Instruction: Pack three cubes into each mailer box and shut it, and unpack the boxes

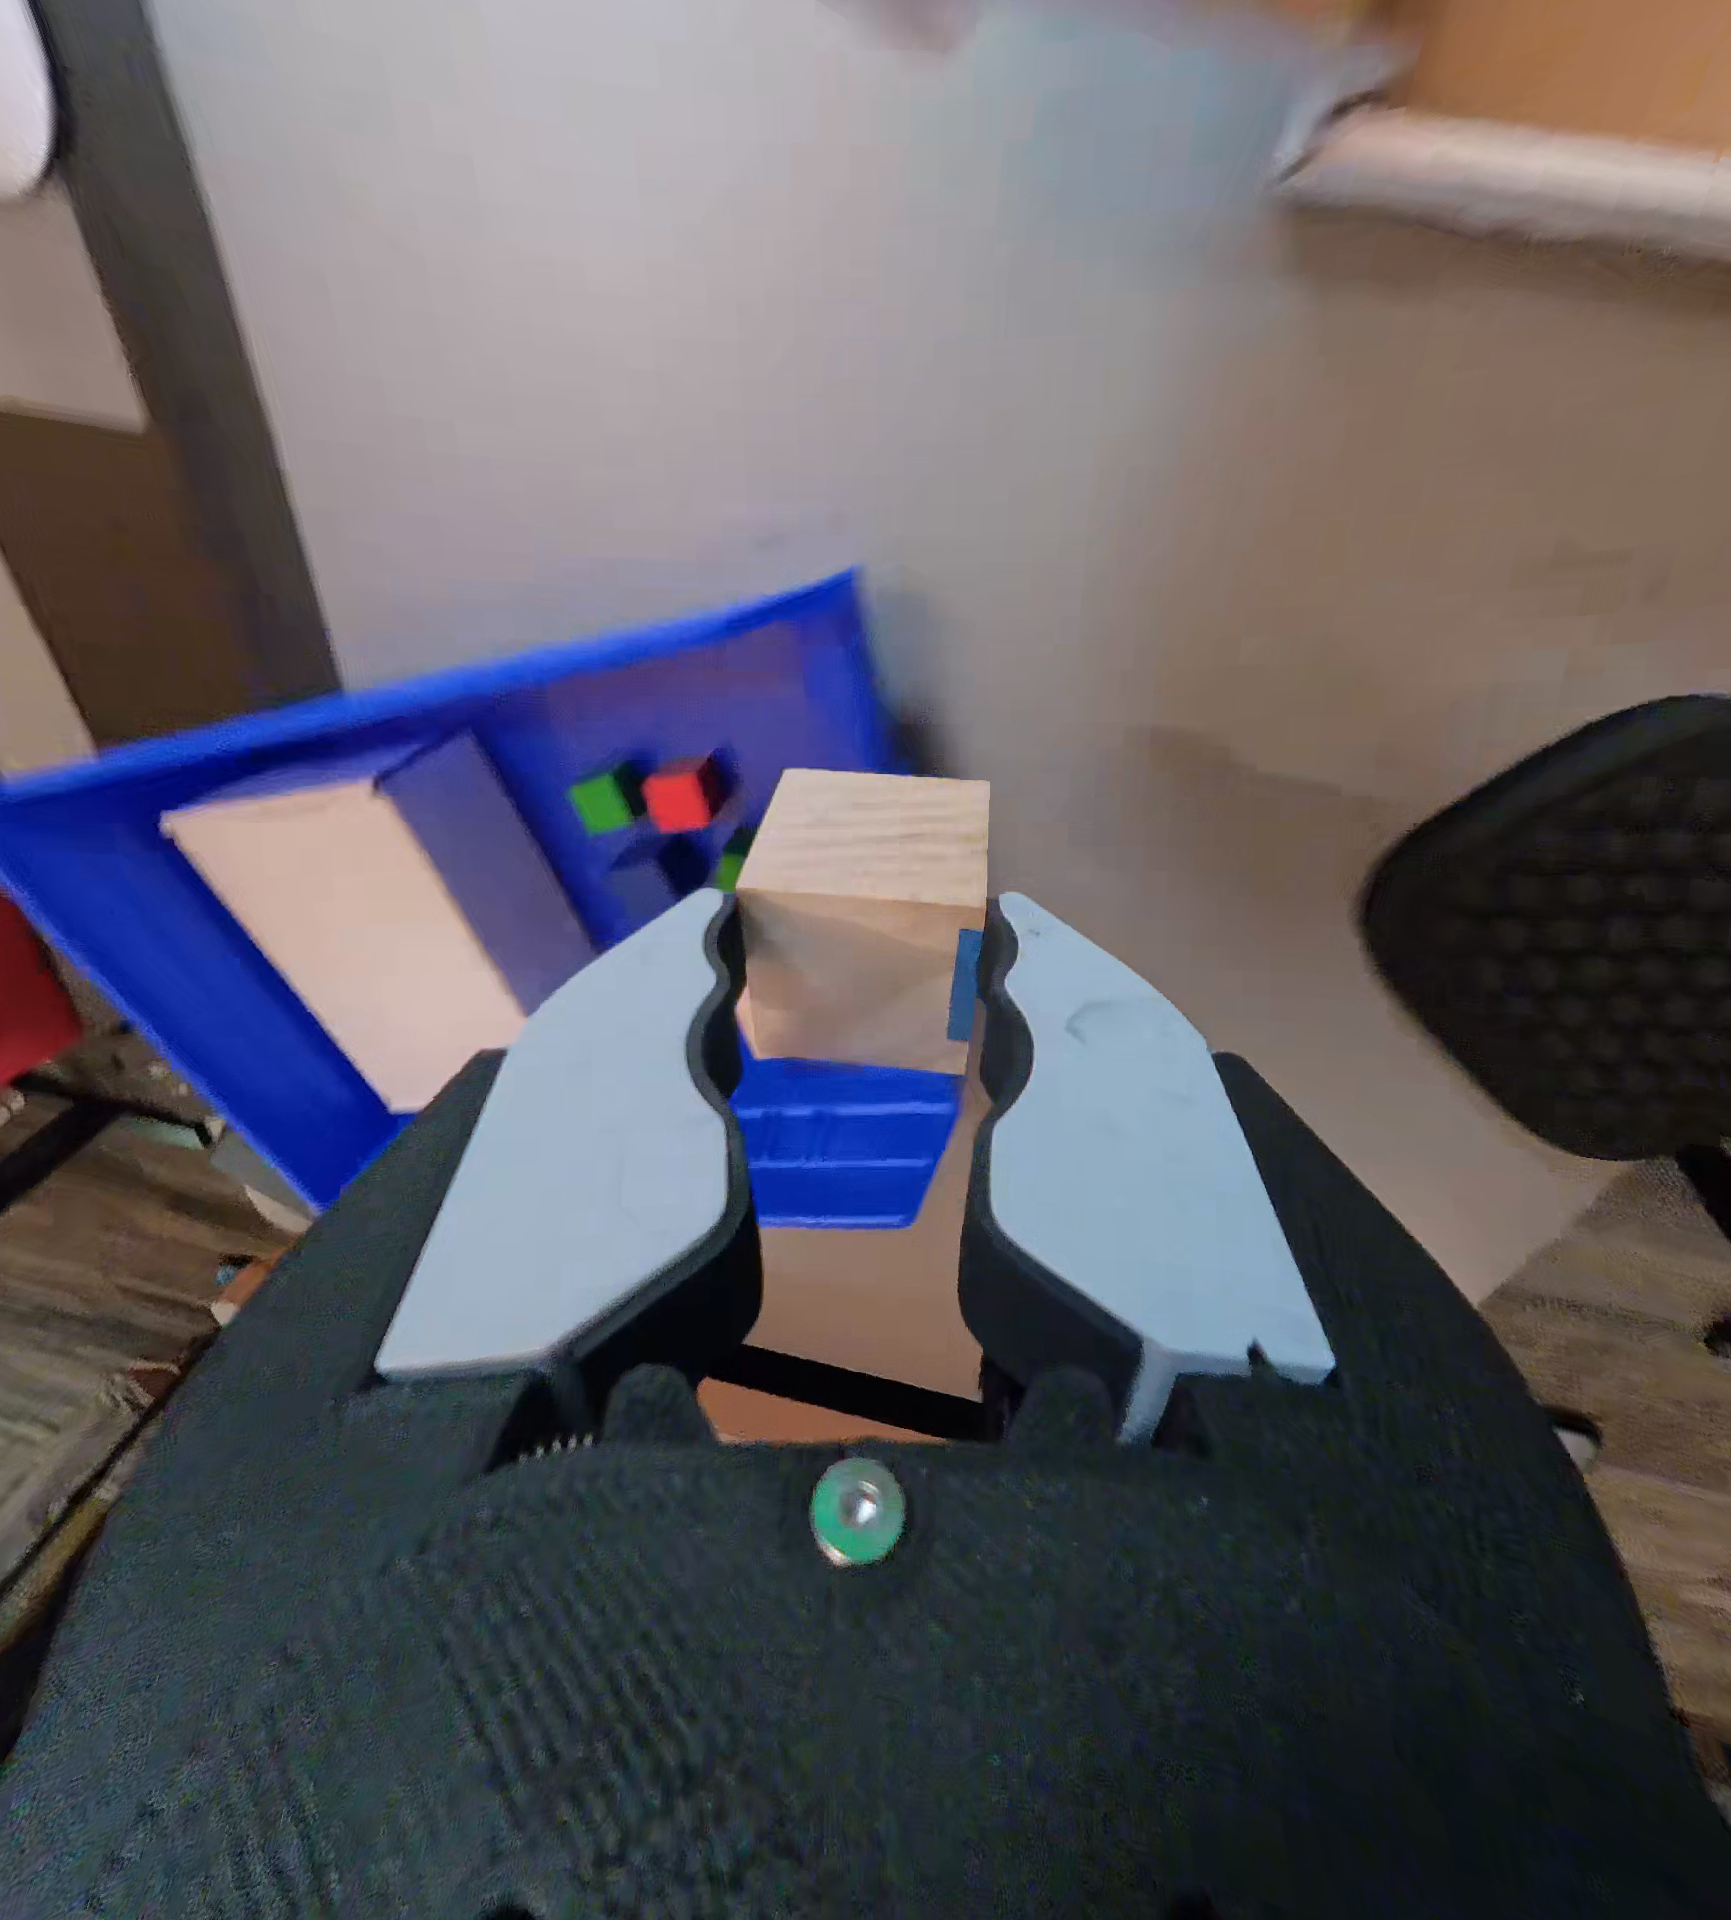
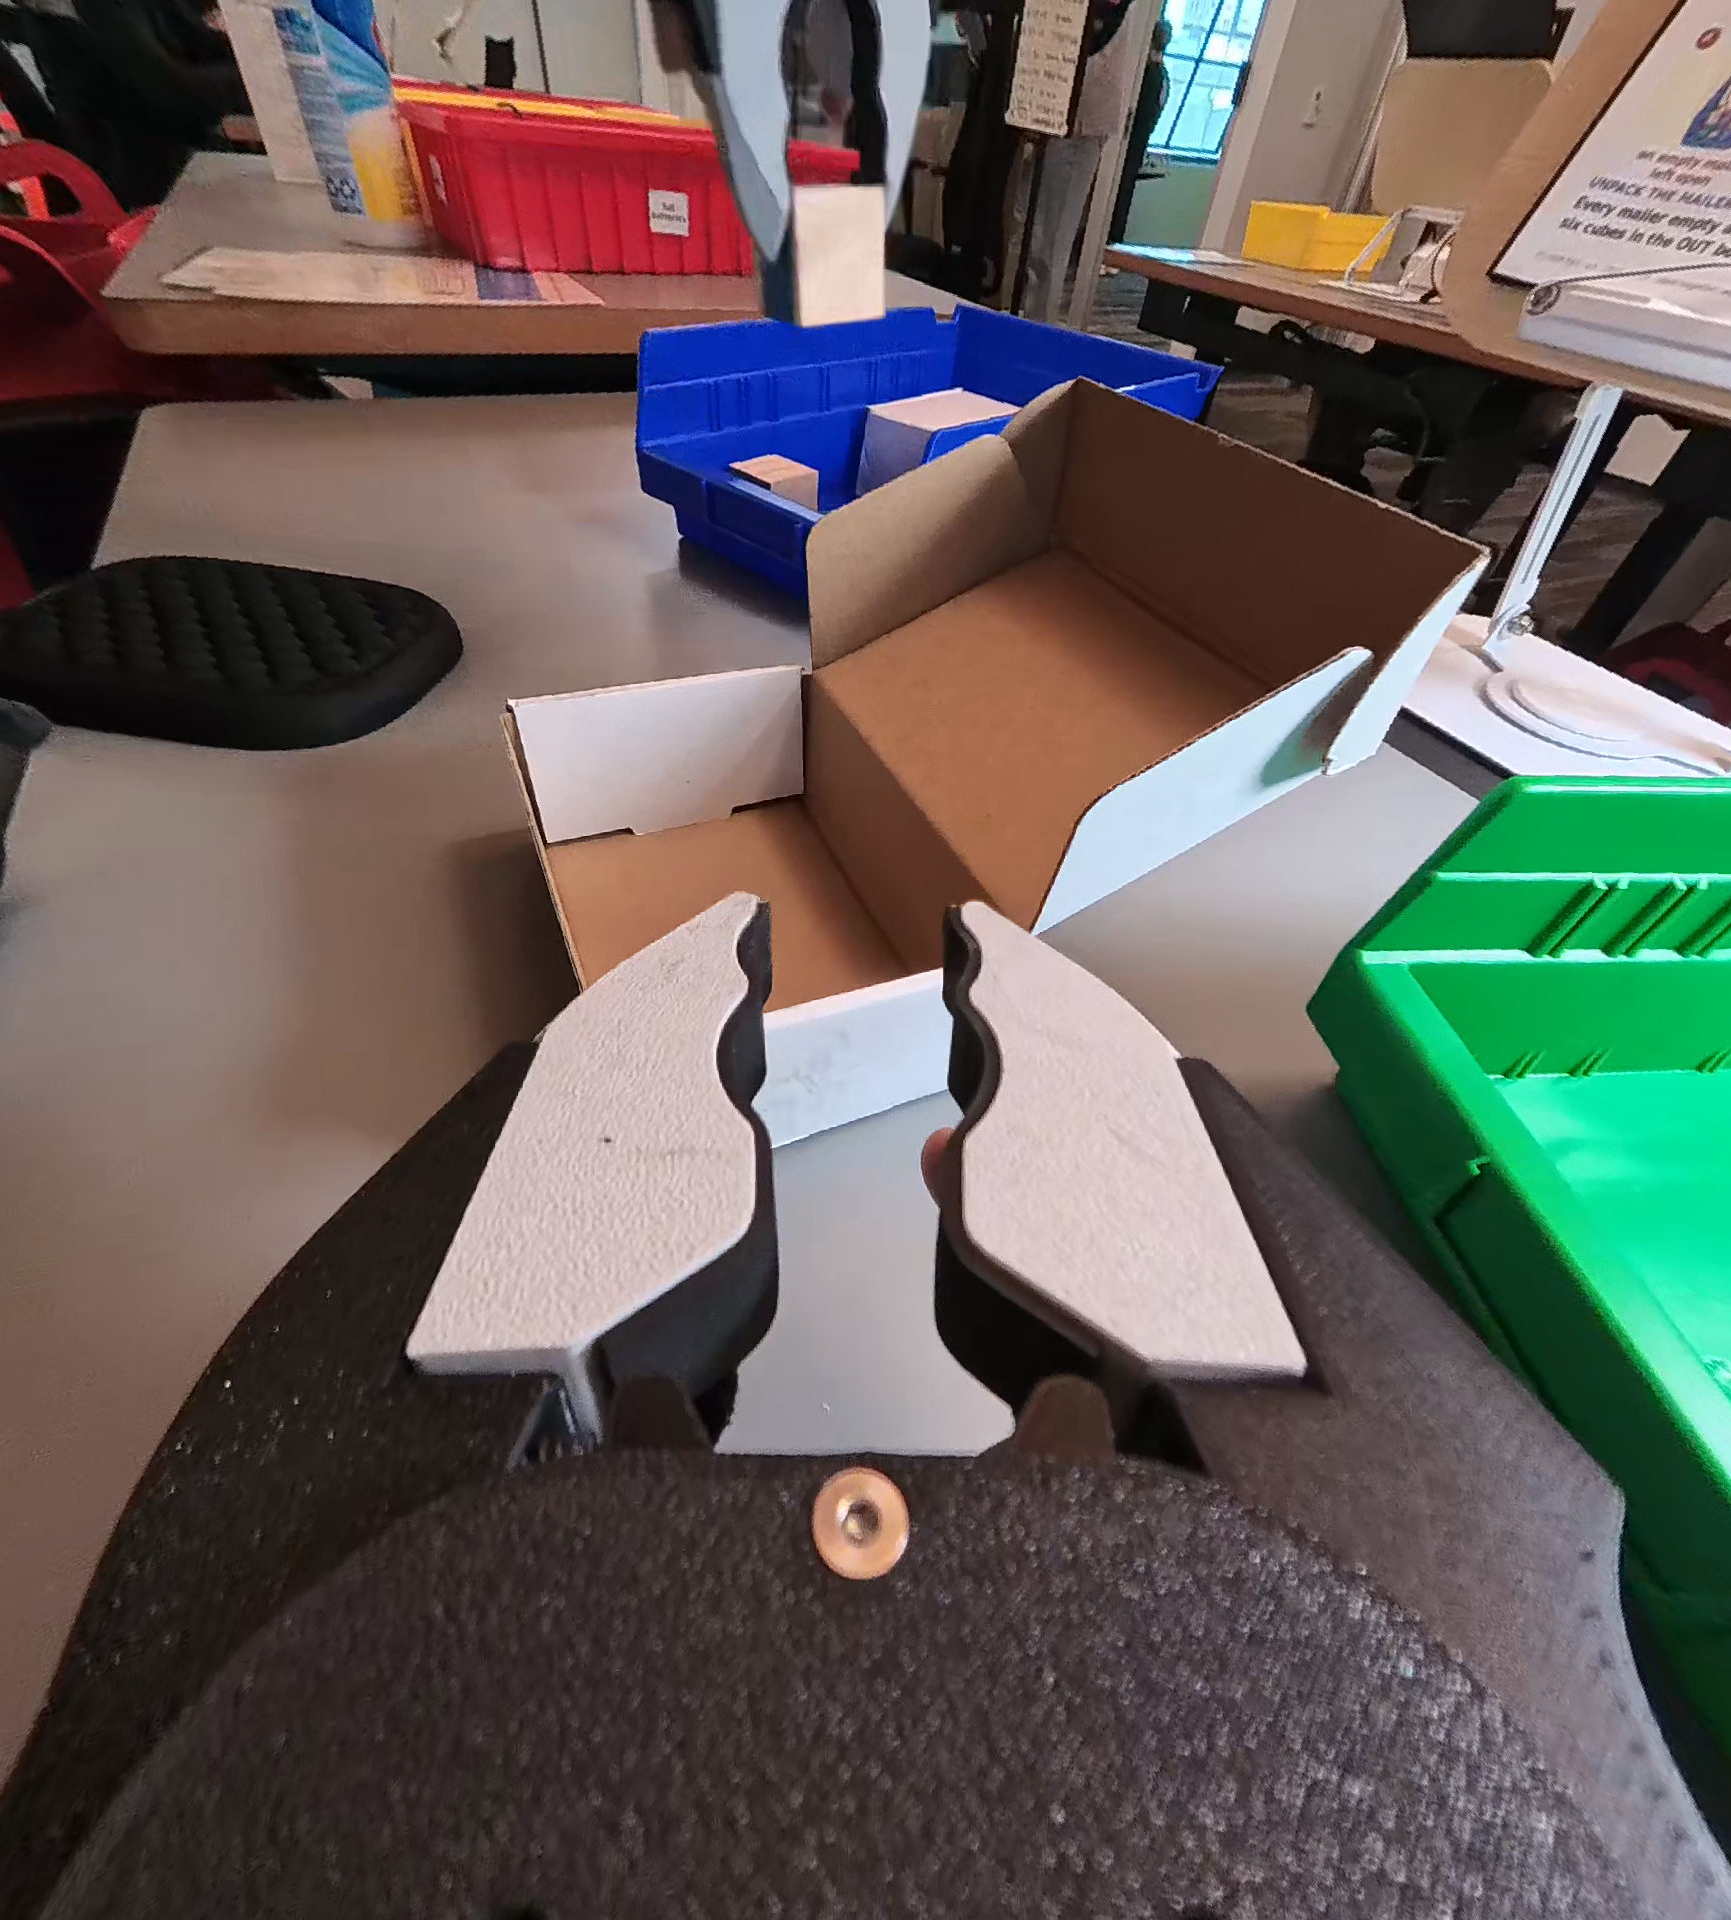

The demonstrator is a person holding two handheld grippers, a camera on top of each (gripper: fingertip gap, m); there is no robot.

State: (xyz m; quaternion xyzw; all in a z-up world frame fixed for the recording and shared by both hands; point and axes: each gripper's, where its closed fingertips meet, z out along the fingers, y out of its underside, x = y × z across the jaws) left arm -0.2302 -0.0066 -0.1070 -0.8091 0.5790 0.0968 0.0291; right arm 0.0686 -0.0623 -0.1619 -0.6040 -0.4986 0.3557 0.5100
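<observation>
My left gripper (image 1: 863, 912) is shut on a plain wooden cube (image 1: 876, 826) and holds it in the air above the blue bin (image 1: 113, 904). The right wrist view shows that gripper (image 2: 833, 223) and cube (image 2: 842, 255) high above the bin (image 2: 736, 416). The bin holds a shut white mailer box (image 1: 341, 935), small green (image 1: 603, 798) and red (image 1: 679, 798) cubes and another wooden cube (image 2: 778, 480). An open, empty mailer box (image 2: 850, 1049) stands on the grey table, lid up. My right gripper (image 2: 853, 920) is open and empty at its front wall.
A green bin (image 2: 1619, 1091) sits at the right of the open mailer. A black mesh pad (image 2: 206, 644) lies at the left on the table. A white stand (image 2: 1567, 582) with a sign is at the far right. A red bin (image 2: 580, 197) stands on another table behind. My right fingertips sit around 30 centimetres from my left ones.
</observation>
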